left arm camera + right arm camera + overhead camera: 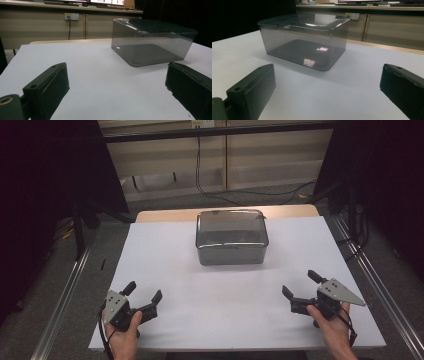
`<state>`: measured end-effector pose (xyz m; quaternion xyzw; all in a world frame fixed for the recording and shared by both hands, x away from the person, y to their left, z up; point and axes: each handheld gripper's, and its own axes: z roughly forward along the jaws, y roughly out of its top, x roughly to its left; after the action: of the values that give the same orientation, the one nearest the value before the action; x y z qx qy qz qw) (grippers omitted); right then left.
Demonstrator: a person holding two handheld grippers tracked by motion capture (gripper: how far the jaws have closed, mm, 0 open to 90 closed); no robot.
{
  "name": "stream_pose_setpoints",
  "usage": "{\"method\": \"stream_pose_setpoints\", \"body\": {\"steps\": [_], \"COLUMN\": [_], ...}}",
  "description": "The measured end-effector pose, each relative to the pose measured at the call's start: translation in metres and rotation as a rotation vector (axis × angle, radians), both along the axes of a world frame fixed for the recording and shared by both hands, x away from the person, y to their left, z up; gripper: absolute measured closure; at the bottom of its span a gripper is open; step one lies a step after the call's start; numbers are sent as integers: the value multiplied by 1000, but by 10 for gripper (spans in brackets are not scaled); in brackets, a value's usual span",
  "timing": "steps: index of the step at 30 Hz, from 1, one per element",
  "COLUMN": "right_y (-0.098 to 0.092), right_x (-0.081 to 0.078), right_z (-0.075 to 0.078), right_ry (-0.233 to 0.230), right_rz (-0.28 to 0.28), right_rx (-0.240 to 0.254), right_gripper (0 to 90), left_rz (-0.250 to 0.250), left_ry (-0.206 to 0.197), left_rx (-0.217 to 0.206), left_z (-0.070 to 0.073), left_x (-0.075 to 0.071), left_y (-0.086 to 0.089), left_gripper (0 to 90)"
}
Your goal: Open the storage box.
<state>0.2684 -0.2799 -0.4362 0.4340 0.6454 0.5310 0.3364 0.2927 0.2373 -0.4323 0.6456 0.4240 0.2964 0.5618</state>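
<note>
A smoky see-through plastic box (231, 237) with its lid on stands at the far middle of the white table top (165, 255). Nothing is visible inside it. My left gripper (144, 292) rests near the front left corner, open, jaws wide apart with nothing between them. My right gripper (301, 284) sits near the front right, also open and empty. Both point toward the box from well short of it. In the left gripper view the box (152, 43) is ahead to the right; in the right gripper view the box (304, 37) lies ahead to the left.
The white top ends at a wooden strip (165, 215) along the far edge. Metal rails (65, 295) run down both sides of the table. Cables (240, 192) trail on the floor beyond, in front of wooden cabinets (165, 155).
</note>
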Motion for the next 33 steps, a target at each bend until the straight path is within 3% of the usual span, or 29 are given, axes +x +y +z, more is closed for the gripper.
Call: {"method": "stream_pose_setpoints", "body": {"steps": [10,16,25,33], "right_y": [19,33,47,61], "right_x": [9,16,27,40], "right_z": [5,4,9,15], "right_ry": [-22,-6,0,-12], "right_rz": [50,79,151,166], "right_rx": [-9,-18,8,-1], "right_gripper": [0,9,36,29], "left_rz": [2,7,1,-2], "left_ry": [-24,-30,-16,-12], "left_rx": [13,14,13,10], "left_z": [1,1,0,1], "left_x": [-1,-2,-1,-2], "left_y": [-1,1,2,5], "left_gripper": [38,38,41,41]}}
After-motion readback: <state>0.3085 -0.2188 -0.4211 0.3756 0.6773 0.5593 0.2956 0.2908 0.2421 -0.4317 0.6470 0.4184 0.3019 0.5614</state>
